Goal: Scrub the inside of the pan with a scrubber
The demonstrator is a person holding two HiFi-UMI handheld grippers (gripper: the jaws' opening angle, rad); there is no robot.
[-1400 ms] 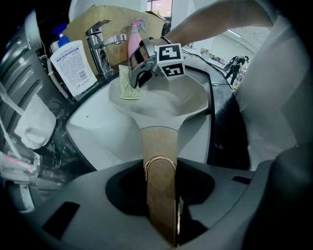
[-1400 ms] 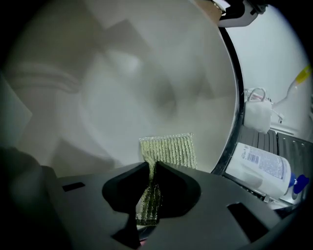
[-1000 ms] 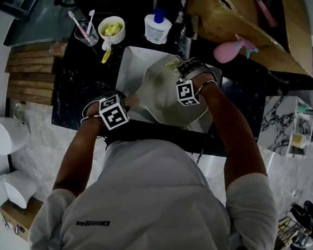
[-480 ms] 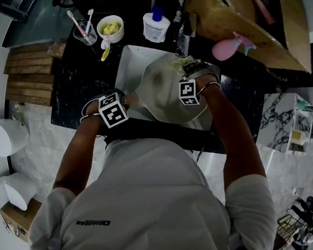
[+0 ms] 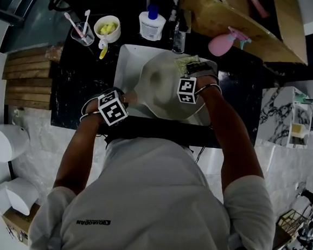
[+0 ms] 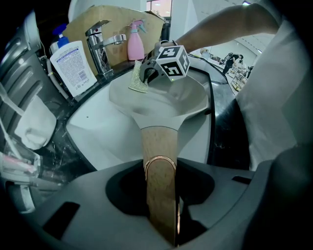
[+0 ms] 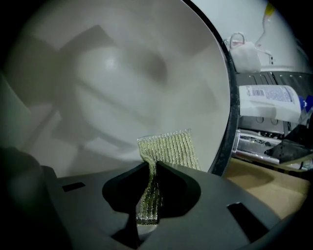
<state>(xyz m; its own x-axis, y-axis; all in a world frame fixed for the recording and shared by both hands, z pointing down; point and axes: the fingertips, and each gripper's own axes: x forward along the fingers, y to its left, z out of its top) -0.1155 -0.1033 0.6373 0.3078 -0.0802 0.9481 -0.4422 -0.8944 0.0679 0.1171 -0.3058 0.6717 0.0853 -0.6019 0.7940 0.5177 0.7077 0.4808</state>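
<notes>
Right tongs (image 7: 150,193) rolled slightly since earlier, pinched tight on scrubber (image 7: 168,149) inside pan (image 7: 122,73); left tongs (image 6: 161,205) clamp pan handle (image 6: 157,144)

Your left gripper (image 5: 123,98) points toward two o'clock, jaws tight on the pan handle (image 6: 159,146); your right gripper (image 5: 193,66) points toward twelve o'clock, jaws squeezing the scrubber (image 7: 168,146).
</notes>
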